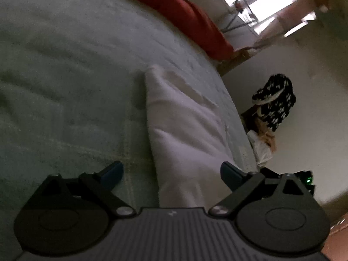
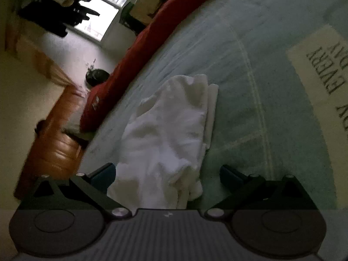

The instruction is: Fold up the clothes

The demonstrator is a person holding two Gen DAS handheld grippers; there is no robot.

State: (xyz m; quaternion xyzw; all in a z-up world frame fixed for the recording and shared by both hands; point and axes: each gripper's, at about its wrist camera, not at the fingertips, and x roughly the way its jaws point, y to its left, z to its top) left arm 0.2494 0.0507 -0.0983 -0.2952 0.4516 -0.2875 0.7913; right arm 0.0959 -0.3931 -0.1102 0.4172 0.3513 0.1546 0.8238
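Dim bedroom, pale green bedspread [image 1: 65,65] on bed. Left claw [image 1: 171,174] wide open, empty, low over white garment [image 1: 184,134] nr bed edge. Right claw [image 2: 167,176] also spread, empty, straddling white garment [image 2: 169,130], crumpled. Red blanket [image 2: 139,50] beyond; window [image 2: 102,17] farthest.

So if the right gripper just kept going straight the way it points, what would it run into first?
Most likely the crumpled white garment on the pale green bedspread. It lies directly ahead between the open fingers of the right gripper. Depth is hard to judge, so it might skim over the cloth.
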